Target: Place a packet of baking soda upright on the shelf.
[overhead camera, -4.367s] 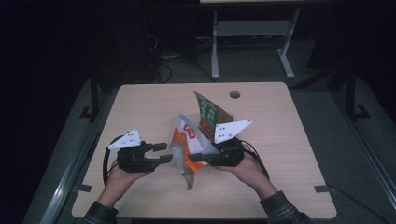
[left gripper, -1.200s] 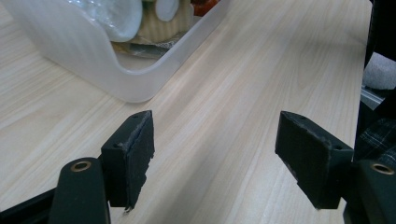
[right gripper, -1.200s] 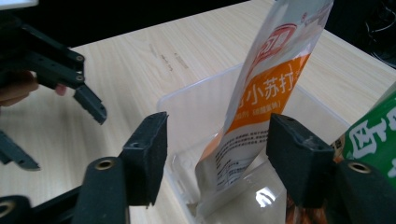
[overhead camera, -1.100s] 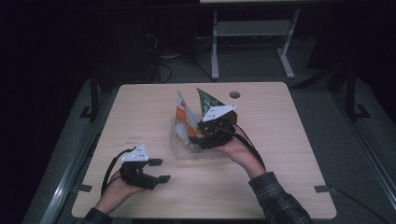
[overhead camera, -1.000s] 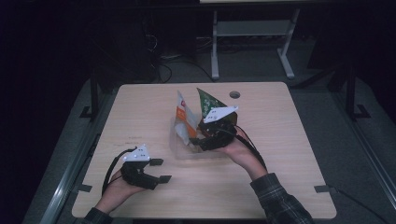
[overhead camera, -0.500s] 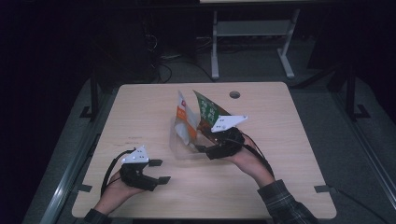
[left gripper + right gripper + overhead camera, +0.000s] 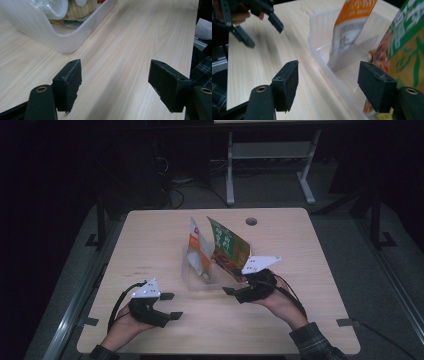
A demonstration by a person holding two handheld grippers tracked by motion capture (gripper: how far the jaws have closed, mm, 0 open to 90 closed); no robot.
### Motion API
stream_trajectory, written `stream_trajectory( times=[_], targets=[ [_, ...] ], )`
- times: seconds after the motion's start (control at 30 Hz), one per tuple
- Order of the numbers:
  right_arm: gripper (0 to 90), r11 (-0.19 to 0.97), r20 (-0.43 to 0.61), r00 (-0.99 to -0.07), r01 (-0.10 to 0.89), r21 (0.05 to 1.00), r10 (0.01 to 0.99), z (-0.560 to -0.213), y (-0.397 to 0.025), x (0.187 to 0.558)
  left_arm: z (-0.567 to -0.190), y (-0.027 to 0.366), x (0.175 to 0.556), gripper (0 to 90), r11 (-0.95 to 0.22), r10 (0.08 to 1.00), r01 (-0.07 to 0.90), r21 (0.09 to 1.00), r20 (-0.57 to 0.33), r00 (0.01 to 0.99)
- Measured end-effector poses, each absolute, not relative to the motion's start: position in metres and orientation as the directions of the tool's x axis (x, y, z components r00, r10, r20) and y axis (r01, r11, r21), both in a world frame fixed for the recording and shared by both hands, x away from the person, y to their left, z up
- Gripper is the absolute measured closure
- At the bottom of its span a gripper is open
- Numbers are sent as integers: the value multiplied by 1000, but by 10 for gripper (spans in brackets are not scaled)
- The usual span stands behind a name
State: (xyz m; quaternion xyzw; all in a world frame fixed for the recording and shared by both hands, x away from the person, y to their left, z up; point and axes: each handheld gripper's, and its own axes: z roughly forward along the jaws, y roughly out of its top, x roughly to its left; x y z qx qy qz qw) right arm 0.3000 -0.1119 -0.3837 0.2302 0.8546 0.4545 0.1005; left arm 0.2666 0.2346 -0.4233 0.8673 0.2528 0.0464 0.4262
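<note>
A clear plastic bin [image 7: 192,279] stands at the table's middle. An orange-and-white pouch [image 7: 196,247] and a green pouch [image 7: 231,251] stand upright in it. My right gripper [image 7: 231,282] is open just right of the bin's near corner, holding nothing. In the right gripper view its jaws [image 7: 332,85] straddle the bin's rim [image 7: 318,56], with the orange pouch [image 7: 352,27] and green pouch [image 7: 408,45] ahead. My left gripper [image 7: 172,305] is open at the near left, apart from the bin. The left gripper view has its jaws [image 7: 117,92] wide apart over bare wood, the bin's corner [image 7: 62,40] ahead.
The wooden table [image 7: 310,270] has a round cable hole [image 7: 251,221] at its far edge. A plaid sleeve [image 7: 201,72] sits at the right of the left gripper view. The left gripper [image 7: 249,17] appears far off in the right gripper view. A metal frame [image 7: 270,155] stands beyond the table.
My right gripper has drawn back from the pouches toward the near edge and stands open. The bin and pouches stay put. The left gripper has barely moved.
</note>
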Motion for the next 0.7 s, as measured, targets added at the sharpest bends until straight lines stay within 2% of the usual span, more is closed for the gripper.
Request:
stream_trajectory(
  times=[0.37,0.7],
  targets=[
    [296,515,43,-879,317,796,474,-402,-131,286,-426,233,265,261,-552,453,377,743,-112,884],
    [279,538,35,-862,347,768,506,-421,-151,277,-431,229,263,251,-623,421,350,700,-77,904]
  ],
)
